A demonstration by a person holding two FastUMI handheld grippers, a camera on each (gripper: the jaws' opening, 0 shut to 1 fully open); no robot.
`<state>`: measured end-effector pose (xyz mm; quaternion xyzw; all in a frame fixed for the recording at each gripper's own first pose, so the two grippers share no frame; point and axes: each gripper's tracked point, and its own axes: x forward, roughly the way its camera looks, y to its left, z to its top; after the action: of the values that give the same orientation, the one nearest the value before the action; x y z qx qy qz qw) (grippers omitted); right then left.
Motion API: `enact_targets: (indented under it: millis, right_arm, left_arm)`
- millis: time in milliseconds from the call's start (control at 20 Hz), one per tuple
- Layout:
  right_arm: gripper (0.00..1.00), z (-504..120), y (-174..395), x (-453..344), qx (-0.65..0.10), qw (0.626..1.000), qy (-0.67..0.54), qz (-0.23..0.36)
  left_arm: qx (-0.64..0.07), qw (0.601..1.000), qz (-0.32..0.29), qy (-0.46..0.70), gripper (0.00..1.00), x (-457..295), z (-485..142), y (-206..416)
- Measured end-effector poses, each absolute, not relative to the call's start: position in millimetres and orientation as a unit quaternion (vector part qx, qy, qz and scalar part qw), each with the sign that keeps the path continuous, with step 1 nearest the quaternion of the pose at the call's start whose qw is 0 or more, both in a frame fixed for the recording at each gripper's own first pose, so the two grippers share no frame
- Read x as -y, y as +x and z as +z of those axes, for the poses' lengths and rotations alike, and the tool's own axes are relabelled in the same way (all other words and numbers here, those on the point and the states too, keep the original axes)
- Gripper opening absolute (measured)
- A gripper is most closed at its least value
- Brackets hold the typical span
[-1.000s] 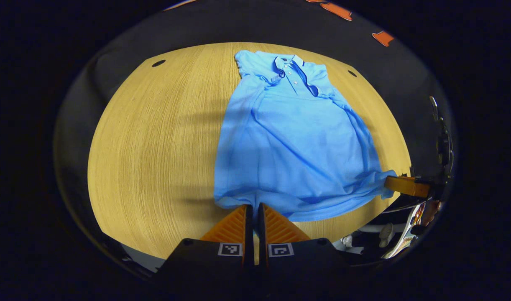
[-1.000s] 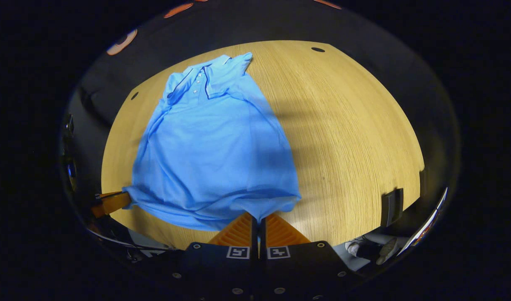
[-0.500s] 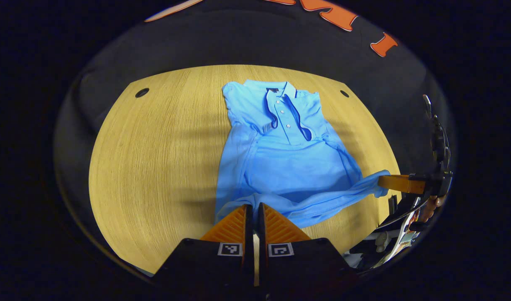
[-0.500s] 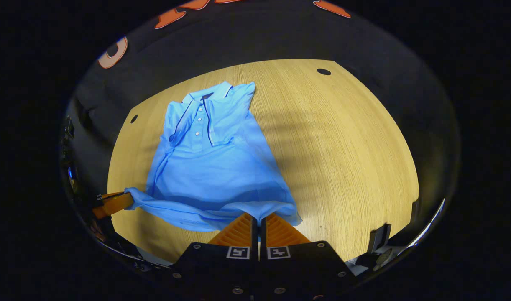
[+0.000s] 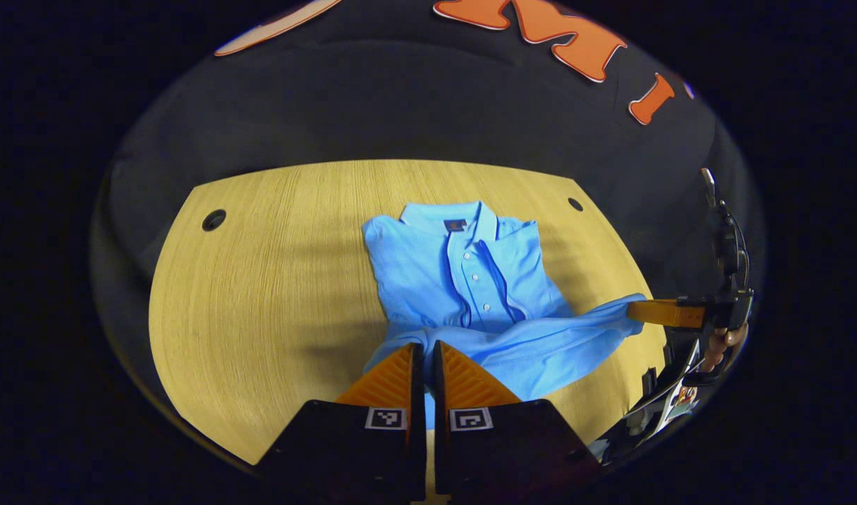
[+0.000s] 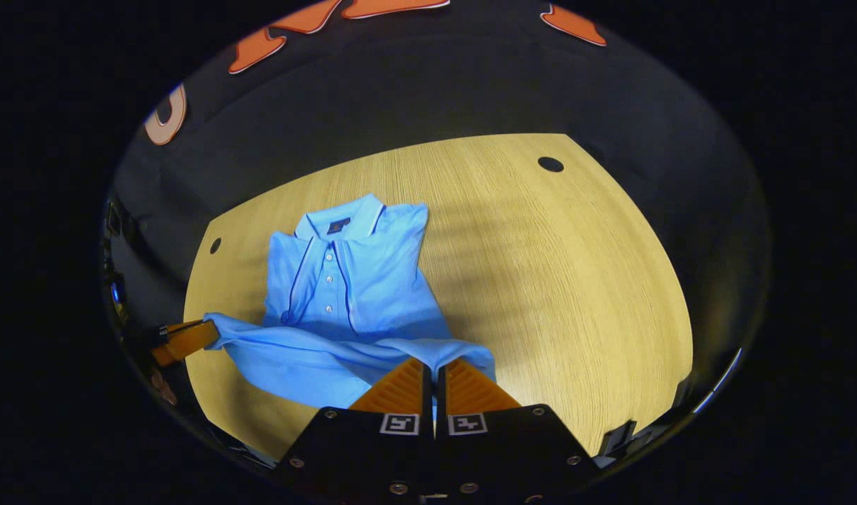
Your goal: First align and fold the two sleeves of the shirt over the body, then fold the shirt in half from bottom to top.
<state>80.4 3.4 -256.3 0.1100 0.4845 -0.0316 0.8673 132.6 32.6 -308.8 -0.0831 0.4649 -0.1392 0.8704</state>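
Note:
A light blue polo shirt (image 5: pixel 463 280) (image 6: pixel 344 280) lies collar-away on the wooden table, sleeves folded in over the body. Its bottom hem (image 5: pixel 541 344) (image 6: pixel 295 351) is lifted off the table and carried over the lower body toward the collar. My left gripper (image 5: pixel 424 345) is shut on the hem's left corner. My right gripper (image 6: pixel 432 361) is shut on the hem's right corner. In the left gripper view the right gripper (image 5: pixel 663 313) appears at the right edge, pinching the hem, with a hand (image 5: pixel 716 347) behind it. In the right gripper view the left gripper (image 6: pixel 183 339) shows at the left edge, holding the hem.
The round-cornered wooden table (image 5: pixel 260 308) (image 6: pixel 555 280) has small dark holes (image 5: pixel 213 219) (image 5: pixel 575 204) (image 6: pixel 550 164) near its far corners. The black cloth wall rises behind it. Bare wood lies to the shirt's left and right.
Both grippers have carried the hem forward and upward toward the collar. The hem now covers the shirt's lower half, and much less of the body is exposed than before.

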Motion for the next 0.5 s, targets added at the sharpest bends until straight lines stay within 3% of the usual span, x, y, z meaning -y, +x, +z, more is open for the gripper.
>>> enact_targets:
  millis: [500]
  right_arm:
    - [0.01, -235.6, 180.9, -7.4, -0.457, 0.882, 0.115, 0.013]
  left_arm:
    - [-0.425, 0.897, -0.074, -0.094, 0.09, -63.0, -301.9, 227.4]
